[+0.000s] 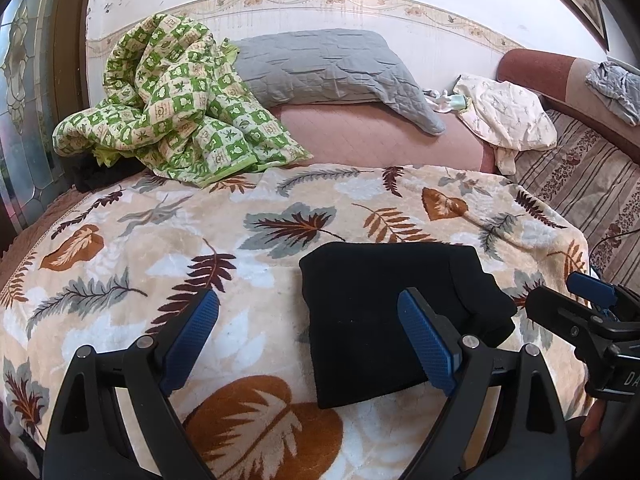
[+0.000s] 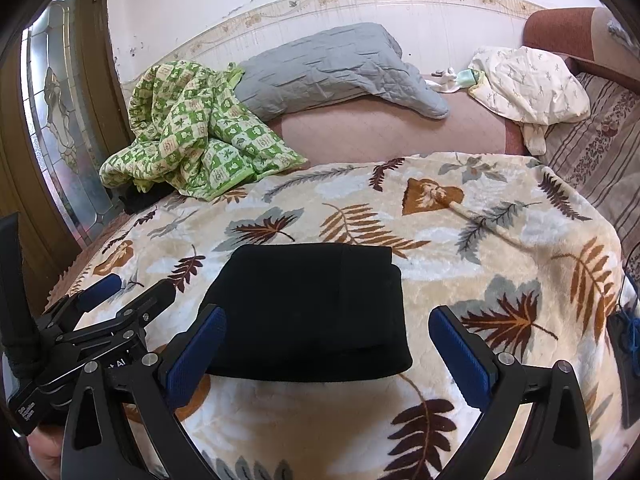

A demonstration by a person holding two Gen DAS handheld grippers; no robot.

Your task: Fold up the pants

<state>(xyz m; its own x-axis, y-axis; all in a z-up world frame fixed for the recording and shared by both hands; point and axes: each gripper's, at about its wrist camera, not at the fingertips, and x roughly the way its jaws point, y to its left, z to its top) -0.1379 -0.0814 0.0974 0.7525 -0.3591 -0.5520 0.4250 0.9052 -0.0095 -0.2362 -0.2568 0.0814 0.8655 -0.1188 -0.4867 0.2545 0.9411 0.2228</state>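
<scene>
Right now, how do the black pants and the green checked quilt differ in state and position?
The black pants lie folded into a flat, compact rectangle; the green checked quilt is a crumpled heap. The pants sit near both open grippers on the leaf blanket; the quilt lies at its far edge, by the grey pillow. Neither is gripped.

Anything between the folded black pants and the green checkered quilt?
Nothing but bare leaf-print blanket. In the right wrist view it runs unbroken from the pants to the green quilt.
</scene>
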